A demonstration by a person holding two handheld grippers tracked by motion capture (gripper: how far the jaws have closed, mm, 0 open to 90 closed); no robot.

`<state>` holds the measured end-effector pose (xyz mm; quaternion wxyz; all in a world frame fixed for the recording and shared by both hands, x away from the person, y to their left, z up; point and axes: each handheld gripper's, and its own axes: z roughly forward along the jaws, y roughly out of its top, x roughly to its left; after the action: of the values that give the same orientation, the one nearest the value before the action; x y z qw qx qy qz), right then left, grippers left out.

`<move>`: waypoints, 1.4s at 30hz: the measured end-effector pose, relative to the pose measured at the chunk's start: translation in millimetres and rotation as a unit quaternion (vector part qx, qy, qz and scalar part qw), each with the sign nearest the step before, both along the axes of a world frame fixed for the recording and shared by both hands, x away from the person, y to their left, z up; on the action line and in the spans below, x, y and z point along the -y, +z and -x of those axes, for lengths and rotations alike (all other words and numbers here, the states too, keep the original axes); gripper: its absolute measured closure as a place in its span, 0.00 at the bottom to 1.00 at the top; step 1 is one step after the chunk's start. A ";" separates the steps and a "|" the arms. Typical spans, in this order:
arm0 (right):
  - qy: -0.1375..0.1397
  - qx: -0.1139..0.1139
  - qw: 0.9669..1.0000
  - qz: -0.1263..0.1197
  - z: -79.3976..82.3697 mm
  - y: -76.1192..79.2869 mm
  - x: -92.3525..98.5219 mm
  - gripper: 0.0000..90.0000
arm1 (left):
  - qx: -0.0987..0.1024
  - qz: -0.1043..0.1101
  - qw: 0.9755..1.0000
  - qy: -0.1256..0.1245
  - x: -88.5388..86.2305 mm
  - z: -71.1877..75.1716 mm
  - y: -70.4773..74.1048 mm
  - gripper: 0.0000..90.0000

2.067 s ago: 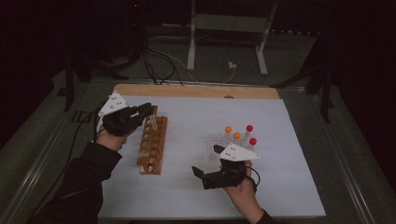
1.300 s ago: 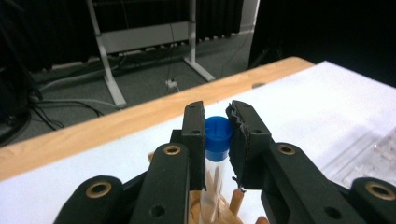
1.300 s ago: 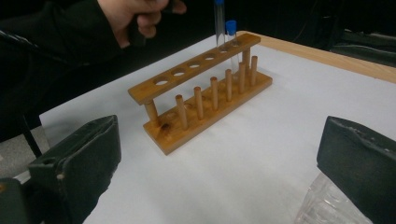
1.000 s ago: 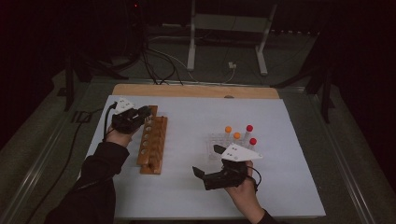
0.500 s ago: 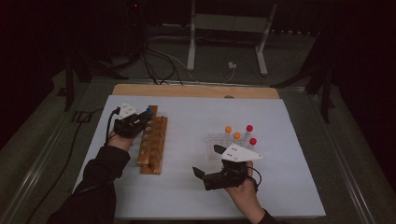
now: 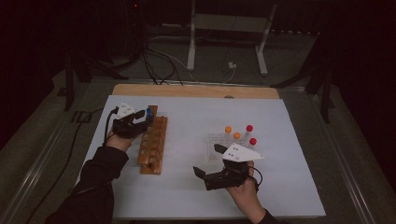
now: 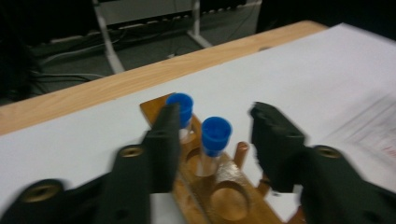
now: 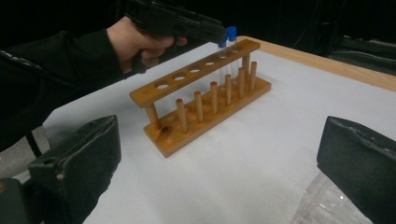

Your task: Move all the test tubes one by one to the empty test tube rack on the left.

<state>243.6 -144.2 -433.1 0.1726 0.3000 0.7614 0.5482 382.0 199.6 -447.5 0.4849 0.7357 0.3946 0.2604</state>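
Blue-capped tube [image 7: 216,140] unlabelled, upright in wooden rack [image 7: 224,196]

The rack [image 6: 152,143] is warm orange-brown wood with a visible grain. Two tubes [image 7: 215,144] in it are clear with bright blue caps [image 7: 216,134]. The left tongs [image 6: 140,122] and right tongs [image 6: 204,161] are matt black, each topped by a pale grey plate [image 6: 242,153]. The sheet [image 6: 196,116] over the table is plain white; the table's edge [image 6: 196,91] is light, streaked wood. The other rack [image 6: 217,144] is clear, holding tubes with two orange caps [image 6: 228,129] and two red caps [image 6: 249,128]. Both sleeves [image 6: 95,182] are black.
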 end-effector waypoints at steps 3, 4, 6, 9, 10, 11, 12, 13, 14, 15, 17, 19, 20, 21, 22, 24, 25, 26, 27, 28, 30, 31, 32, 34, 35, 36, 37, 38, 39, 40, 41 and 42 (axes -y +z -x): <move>-0.004 0.004 1.000 0.001 -1.2 1.6 2.4 0.00 | 0.000 0.006 1.000 -0.009 -2.2 8.4 7.6 0.39; -0.005 0.005 1.000 0.000 -1.6 2.1 3.7 0.00 | -0.002 0.007 1.000 -0.013 -2.9 11.7 10.0 0.36; -0.011 0.006 1.000 0.002 -2.8 3.0 6.2 0.00 | -0.004 0.011 1.000 -0.024 -3.6 19.5 14.6 0.25; -0.017 0.007 1.000 0.004 -3.9 5.0 9.4 0.00 | -0.003 0.024 0.999 -0.038 -4.8 33.8 21.6 0.17; -0.020 0.009 1.000 0.006 -4.0 5.6 10.1 0.00 | -0.004 0.026 0.999 -0.046 -4.7 38.5 24.0 0.13; -0.022 0.011 1.000 0.004 -3.9 6.1 11.1 0.00 | -0.007 0.029 0.998 -0.055 -4.2 43.5 26.1 0.08; -0.025 0.012 1.000 0.002 -3.7 6.5 12.2 0.00 | -0.008 0.029 0.998 -0.061 -3.0 48.9 27.7 0.06; -0.027 0.013 1.000 0.002 -3.7 6.9 13.0 0.00 | -0.005 0.027 0.997 -0.068 -1.9 54.6 29.2 0.03; -0.029 0.013 0.999 0.004 -3.5 7.2 13.8 0.00 | -0.002 0.028 0.997 -0.079 -0.8 60.4 30.3 0.03; -0.031 0.015 0.999 0.004 -3.4 7.2 14.8 0.00 | -0.001 0.026 0.996 -0.083 1.0 65.9 31.1 0.02; -0.036 0.014 0.999 0.009 -3.8 6.6 16.6 0.00 | 0.004 0.030 0.995 -0.097 3.7 77.0 31.6 0.02; -0.042 0.014 0.999 0.012 -4.5 5.1 18.7 0.00 | 0.004 0.037 0.993 -0.109 6.8 86.8 30.1 0.02; -0.046 0.013 0.999 0.012 -4.7 4.2 19.9 0.00 | 0.002 0.039 0.992 -0.117 8.4 91.6 28.5 0.02; -0.051 0.013 0.999 0.015 -4.8 3.3 20.9 0.00 | 0.003 0.040 0.992 -0.122 10.2 96.4 26.5 0.02; -0.057 0.014 0.998 0.016 -4.7 2.5 21.9 0.00 | 0.004 0.038 0.991 -0.127 11.8 101.2 24.7 0.02; -0.065 0.015 0.998 0.022 -4.3 1.1 23.4 0.00 | 0.005 0.044 0.989 -0.138 14.4 109.9 21.1 0.02; -0.067 0.016 0.997 0.023 -3.7 0.5 24.5 0.00 | 0.004 0.041 0.989 -0.144 15.9 113.6 19.7 0.02; -0.074 0.016 0.997 0.021 -3.3 -0.2 25.9 0.00 | 0.004 0.037 0.988 -0.150 17.3 116.6 18.5 0.02; -0.082 0.012 0.996 0.019 -3.2 -0.8 27.3 0.00 | 0.006 0.033 0.987 -0.156 18.3 119.1 17.4 0.02; -0.089 0.009 0.996 0.017 -3.1 -1.5 28.9 0.00 | 0.007 0.032 0.986 -0.161 19.3 121.3 16.3 0.02; -0.111 0.008 0.994 0.019 -2.6 -3.6 31.4 0.00 | 0.011 0.033 0.986 -0.166 20.6 125.0 14.7 0.02; -0.121 0.007 0.992 0.020 -1.9 -5.1 32.6 0.00 | 0.013 0.033 0.985 -0.167 21.3 126.8 14.1 0.02; -0.136 0.010 0.990 0.026 -1.3 -6.9 33.7 0.00 | 0.016 0.031 0.985 -0.168 22.2 128.6 13.7 0.02; -0.159 0.008 0.987 0.031 -1.1 -10.4 36.4 0.00 | 0.018 0.029 0.985 -0.172 24.6 131.6 13.2 0.02; -0.169 0.004 0.985 0.030 -1.4 -11.9 38.0 0.00 | 0.019 0.027 0.984 -0.175 25.6 132.9 13.0 0.02; -0.181 0.002 0.983 0.026 -1.6 -13.3 39.8 0.00 | 0.020 0.026 0.984 -0.177 26.2 134.0 12.5 0.02; -0.191 -0.002 0.981 0.026 -1.7 -14.4 41.1 0.00 | 0.020 0.028 0.983 -0.178 27.0 134.9 11.9 0.02; -0.196 -0.006 0.980 0.031 -2.6 -15.6 41.5 0.00 | 0.020 0.030 0.983 -0.181 27.4 135.5 11.3 0.02; -0.202 -0.008 0.979 0.034 -3.2 -16.8 41.4 0.00 | 0.021 0.028 0.983 -0.182 27.6 136.0 10.6 0.02; -0.209 -0.010 0.977 0.037 -3.7 -18.0 41.1 0.04 | 0.022 0.027 0.983 -0.179 27.9 136.4 9.9 0.02; -0.212 -0.010 0.976 0.039 -4.8 -19.0 40.6 0.06 | 0.019 0.027 0.983 -0.181 27.4 136.3 9.4 0.02; -0.219 -0.011 0.975 0.041 -5.9 -19.8 39.7 0.06 | 0.019 0.029 0.983 -0.180 27.0 136.2 8.8 0.02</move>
<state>249.4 -183.9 -452.9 0.2916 0.4582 0.7010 0.4622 245.8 172.7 -438.6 0.5523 0.7754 0.2536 0.1713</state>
